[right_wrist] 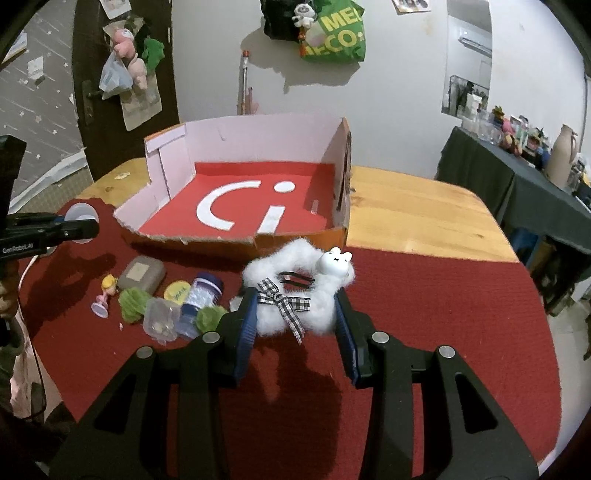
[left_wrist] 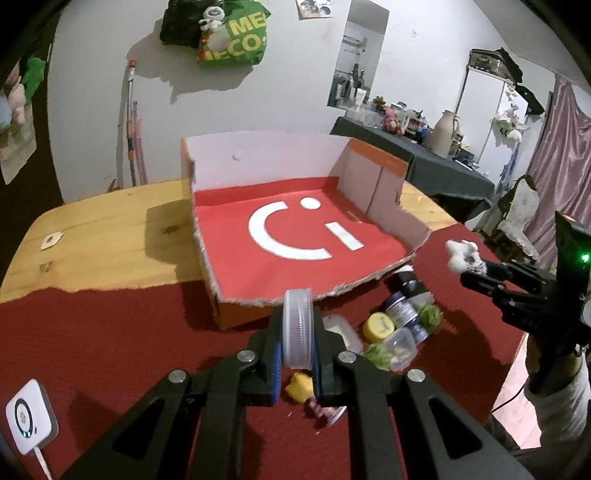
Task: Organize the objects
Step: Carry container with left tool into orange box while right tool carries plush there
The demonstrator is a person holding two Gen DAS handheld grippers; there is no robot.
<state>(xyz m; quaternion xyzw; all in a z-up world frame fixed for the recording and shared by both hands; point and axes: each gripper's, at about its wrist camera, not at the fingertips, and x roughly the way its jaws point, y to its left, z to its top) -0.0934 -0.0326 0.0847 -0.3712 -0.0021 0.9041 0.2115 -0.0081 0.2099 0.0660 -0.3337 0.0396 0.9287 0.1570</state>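
We hold a gripper in each hand. Close to us in the left wrist view, our left gripper (left_wrist: 297, 332) is squeezed tight on a clear round plastic lid (left_wrist: 298, 328) standing on its edge between the blue pads. In the right wrist view, our right gripper (right_wrist: 295, 314) is clamped on a fluffy white scrunchie (right_wrist: 295, 295) with a checkered bow and a small white bunny head at about 1 o'clock on it.

Below both grippers lies a dark red cloth (right_wrist: 424, 302) over a light wooden table (right_wrist: 406, 214). On the cloth, at about 9 o'clock from the scrunchie, sits a small pile: a little doll with yellow hair (right_wrist: 105, 290), a grey-green soap-shaped box (right_wrist: 142, 275), two green fuzzy balls (right_wrist: 132, 300), a yellow round cap (right_wrist: 178, 291), a small clear plastic tub (right_wrist: 160, 317) and a clear bottle with a blue lid (right_wrist: 199, 302).

Farther away, at 12 o'clock from the pile, stands an open orange cardboard box (right_wrist: 295, 236) with torn edges and a red floor with white shapes. We can see a small clear thing lying inside near its right wall.

Far behind, a green shopping bag (right_wrist: 338, 35) hangs on the white wall.
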